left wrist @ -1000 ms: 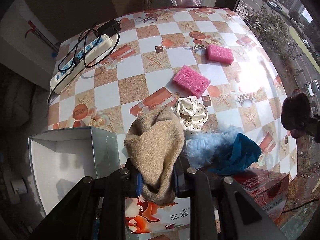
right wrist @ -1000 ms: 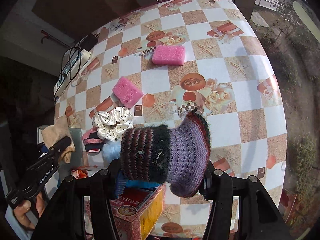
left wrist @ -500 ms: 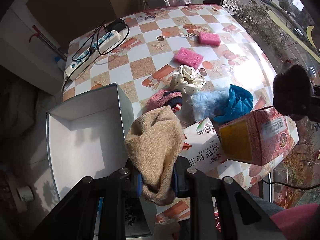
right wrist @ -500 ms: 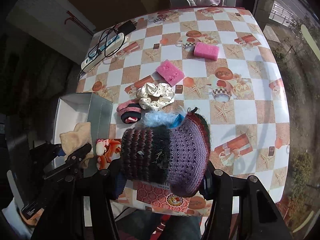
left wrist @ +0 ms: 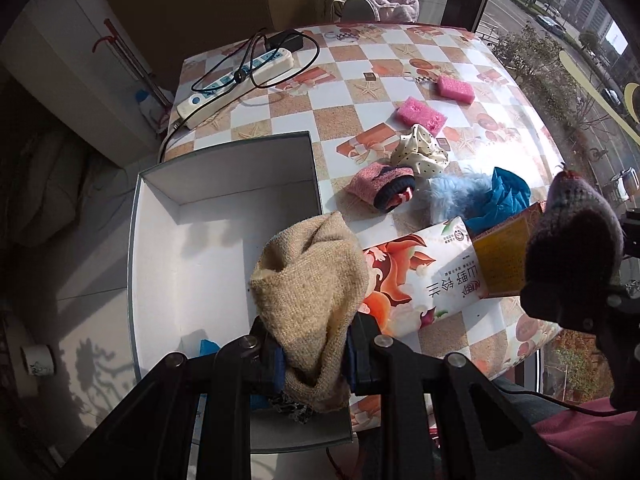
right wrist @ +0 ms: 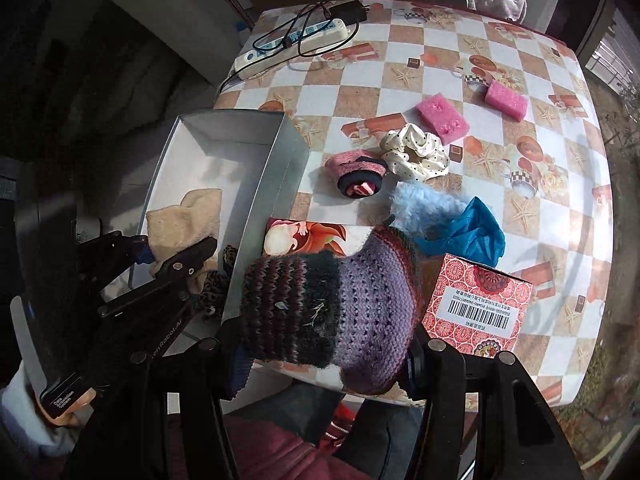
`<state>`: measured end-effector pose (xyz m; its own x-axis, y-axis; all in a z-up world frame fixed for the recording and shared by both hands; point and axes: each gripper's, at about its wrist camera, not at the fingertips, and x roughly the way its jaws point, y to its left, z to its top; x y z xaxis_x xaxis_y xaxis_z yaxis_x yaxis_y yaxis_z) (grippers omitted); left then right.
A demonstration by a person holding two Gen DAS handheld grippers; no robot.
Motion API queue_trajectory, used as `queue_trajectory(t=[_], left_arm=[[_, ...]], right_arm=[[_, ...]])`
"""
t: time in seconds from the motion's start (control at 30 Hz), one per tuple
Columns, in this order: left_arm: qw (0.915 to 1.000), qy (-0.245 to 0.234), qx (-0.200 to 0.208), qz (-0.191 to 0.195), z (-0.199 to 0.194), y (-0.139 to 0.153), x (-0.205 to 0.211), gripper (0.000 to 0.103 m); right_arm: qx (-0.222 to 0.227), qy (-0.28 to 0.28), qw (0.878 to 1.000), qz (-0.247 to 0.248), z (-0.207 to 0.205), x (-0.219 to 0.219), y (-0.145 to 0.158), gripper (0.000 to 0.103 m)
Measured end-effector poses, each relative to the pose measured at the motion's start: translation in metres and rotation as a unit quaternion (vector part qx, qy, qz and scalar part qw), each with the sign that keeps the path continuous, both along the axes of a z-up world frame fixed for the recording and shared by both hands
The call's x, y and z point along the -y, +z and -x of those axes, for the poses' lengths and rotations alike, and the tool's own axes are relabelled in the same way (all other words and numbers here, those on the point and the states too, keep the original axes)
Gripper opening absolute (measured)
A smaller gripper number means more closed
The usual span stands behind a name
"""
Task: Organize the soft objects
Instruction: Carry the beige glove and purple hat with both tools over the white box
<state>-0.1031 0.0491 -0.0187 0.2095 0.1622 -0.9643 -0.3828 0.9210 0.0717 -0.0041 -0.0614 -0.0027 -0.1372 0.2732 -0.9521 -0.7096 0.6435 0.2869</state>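
Two claws, both loaded. Left claw [left wrist: 314,354] is clamped on a beige knitted sock [left wrist: 312,292], held over the open white-lined grey box [left wrist: 192,248] at the bench's [left wrist: 360,92] near-left edge. Right claw [right wrist: 326,354] is clamped on a purple-and-dark striped knitted hat [right wrist: 332,312], held above the near edge, beside a red patterned carton [right wrist: 478,308]. Two pink foam sponges [right wrist: 442,118] are seen further back.

Looks like a home, a flat well above street level. Table [left wrist: 400,64] wears a printed checkered oilcloth, with a power strip [left wrist: 236,80] at 11 o'clock. Window [left wrist: 560,20] at 2 o'clock overlooks street, trees and parked cars. Laundry [left wrist: 384,0] is draped over a chair at 12.
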Motion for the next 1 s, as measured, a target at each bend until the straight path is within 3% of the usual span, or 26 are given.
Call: queue_trajectory(t=[0.33,1.0], left_arm=[[0.9988,0.045,0.013,0.016,0.024,-0.005,-0.025,0.025],[0.9961,0.082,0.025,0.021,0.046,-0.007,-0.052,0.025]], right_arm=[[0.015,0.044,0.999,0.021,0.019,-0.028,0.003,0.058],[0.035,0.089,0.995,0.031,0.039,-0.058,0.008,0.058]])
